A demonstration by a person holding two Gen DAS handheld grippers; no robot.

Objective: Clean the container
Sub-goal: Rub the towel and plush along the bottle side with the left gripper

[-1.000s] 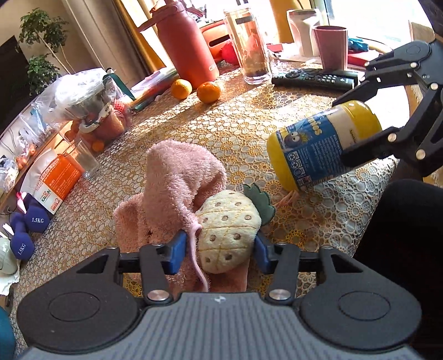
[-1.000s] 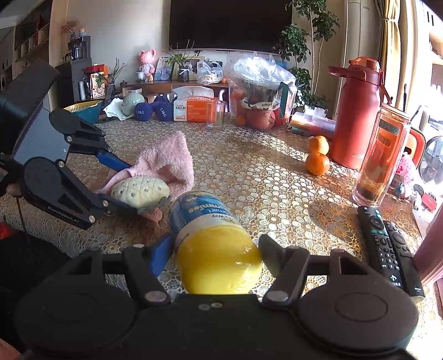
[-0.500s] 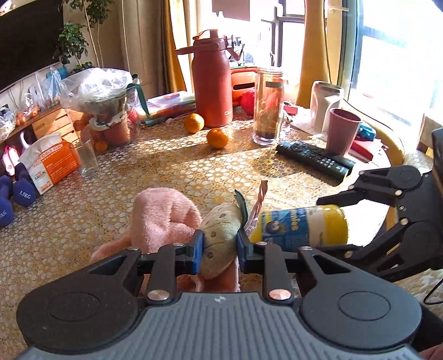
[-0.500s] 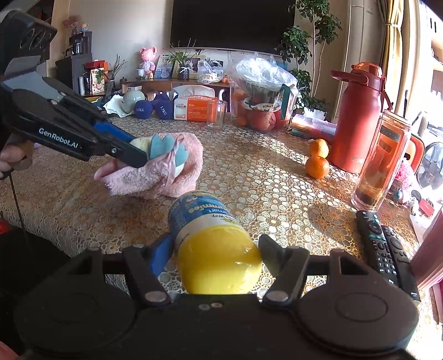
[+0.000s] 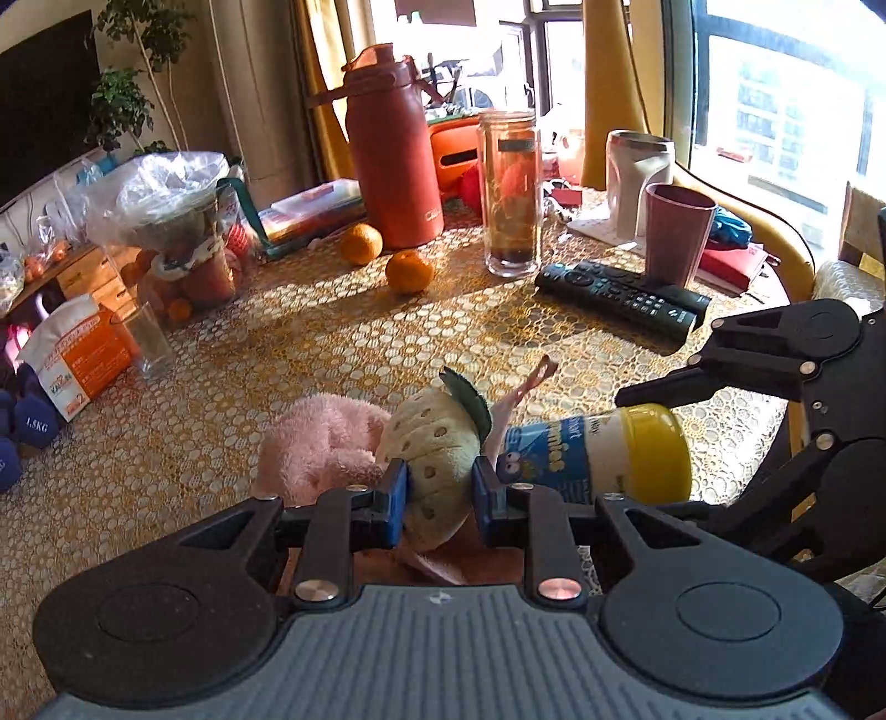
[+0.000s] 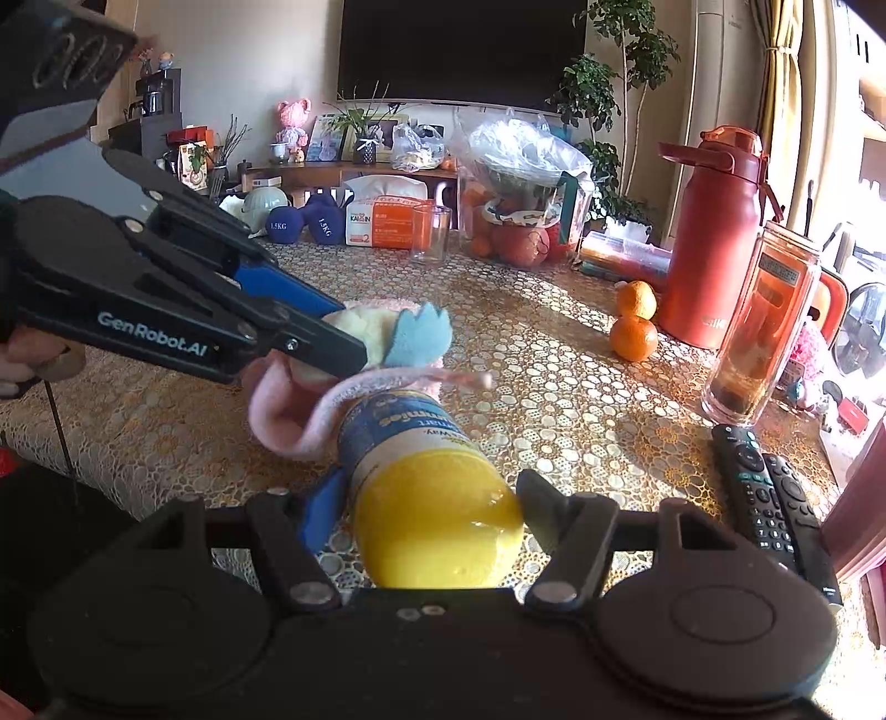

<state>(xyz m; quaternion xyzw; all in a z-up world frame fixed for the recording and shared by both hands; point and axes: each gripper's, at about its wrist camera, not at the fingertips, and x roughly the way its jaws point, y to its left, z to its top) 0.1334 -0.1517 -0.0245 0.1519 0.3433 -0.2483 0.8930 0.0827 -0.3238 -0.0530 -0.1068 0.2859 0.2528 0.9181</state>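
Container (image 6: 412,443) with yellow lid lies sideways in my right gripper (image 6: 423,512), clamped at the lid end, above the table (image 5: 310,354). My left gripper (image 5: 437,493) pinches the pink cloth (image 5: 321,443) by its pineapple patch, touching the container's blue label.

Premises: a home living room; a large dark television (image 6: 462,52) hangs above a cluttered sideboard (image 6: 354,171) (ornaments, framed pictures). Potted plants (image 6: 609,105) and curtained windows (image 5: 775,99) adjoin a lace-covered table (image 5: 310,354).
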